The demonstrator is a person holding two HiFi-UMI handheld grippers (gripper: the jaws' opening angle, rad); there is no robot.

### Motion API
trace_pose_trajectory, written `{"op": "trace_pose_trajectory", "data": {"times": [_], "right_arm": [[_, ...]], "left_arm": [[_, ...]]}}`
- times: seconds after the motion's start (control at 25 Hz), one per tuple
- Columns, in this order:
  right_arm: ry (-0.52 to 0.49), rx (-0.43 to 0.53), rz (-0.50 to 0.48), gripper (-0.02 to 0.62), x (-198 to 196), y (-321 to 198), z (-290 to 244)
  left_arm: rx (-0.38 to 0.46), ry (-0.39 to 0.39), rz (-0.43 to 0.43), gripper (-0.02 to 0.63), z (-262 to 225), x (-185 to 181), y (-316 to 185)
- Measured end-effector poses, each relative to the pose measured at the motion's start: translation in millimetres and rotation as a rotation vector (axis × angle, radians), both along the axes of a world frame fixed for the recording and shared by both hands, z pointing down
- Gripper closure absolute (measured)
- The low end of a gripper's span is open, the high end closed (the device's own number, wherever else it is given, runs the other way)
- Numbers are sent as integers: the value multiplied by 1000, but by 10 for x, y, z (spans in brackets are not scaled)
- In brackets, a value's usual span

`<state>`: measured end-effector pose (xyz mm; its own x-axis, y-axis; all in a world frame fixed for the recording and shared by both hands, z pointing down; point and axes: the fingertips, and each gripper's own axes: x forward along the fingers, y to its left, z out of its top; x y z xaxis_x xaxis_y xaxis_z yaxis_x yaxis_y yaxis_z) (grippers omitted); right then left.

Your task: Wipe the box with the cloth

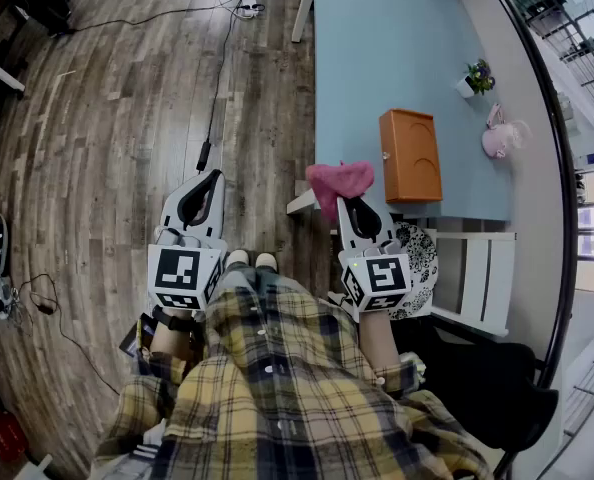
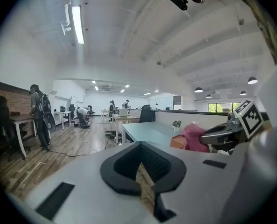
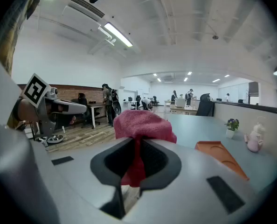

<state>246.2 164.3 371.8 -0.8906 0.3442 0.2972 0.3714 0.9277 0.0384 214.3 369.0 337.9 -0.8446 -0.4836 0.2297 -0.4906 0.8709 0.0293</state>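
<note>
An orange box (image 1: pixel 410 155) lies flat on the light blue table (image 1: pixel 377 48), near its front edge. My right gripper (image 1: pixel 351 211) is shut on a pink cloth (image 1: pixel 339 180), held at the table's front corner, just left of the box and apart from it. In the right gripper view the cloth (image 3: pixel 143 125) bunches above the closed jaws of my right gripper (image 3: pixel 136 158), with the box (image 3: pixel 221 156) ahead to the right. My left gripper (image 1: pixel 199 200) hangs over the wooden floor, left of the table. Seen in its own view, the left gripper (image 2: pixel 141 166) is shut and empty.
A small potted plant (image 1: pixel 474 80) and a pink teapot-like ornament (image 1: pixel 499 138) stand on the table right of the box. A white chair (image 1: pixel 477 278) sits at the table's front. Cables and a power strip (image 1: pixel 247 8) lie on the floor. People stand far off.
</note>
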Motion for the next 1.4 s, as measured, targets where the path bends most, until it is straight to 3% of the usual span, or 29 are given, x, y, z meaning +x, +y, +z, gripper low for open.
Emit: {"op": "trace_pose_trajectory", "data": {"times": [0.44, 0.84, 1.4], "right_arm": [[-3, -38, 27, 549, 14, -190, -20], [-2, -72, 22, 549, -153, -137, 3], [0, -60, 133, 549, -1755, 317, -18]], "left_arm": [[-1, 2, -58, 613, 37, 43, 56], [4, 27, -46, 547, 117, -140, 48], [19, 36, 89, 494, 86, -1994, 409]]}}
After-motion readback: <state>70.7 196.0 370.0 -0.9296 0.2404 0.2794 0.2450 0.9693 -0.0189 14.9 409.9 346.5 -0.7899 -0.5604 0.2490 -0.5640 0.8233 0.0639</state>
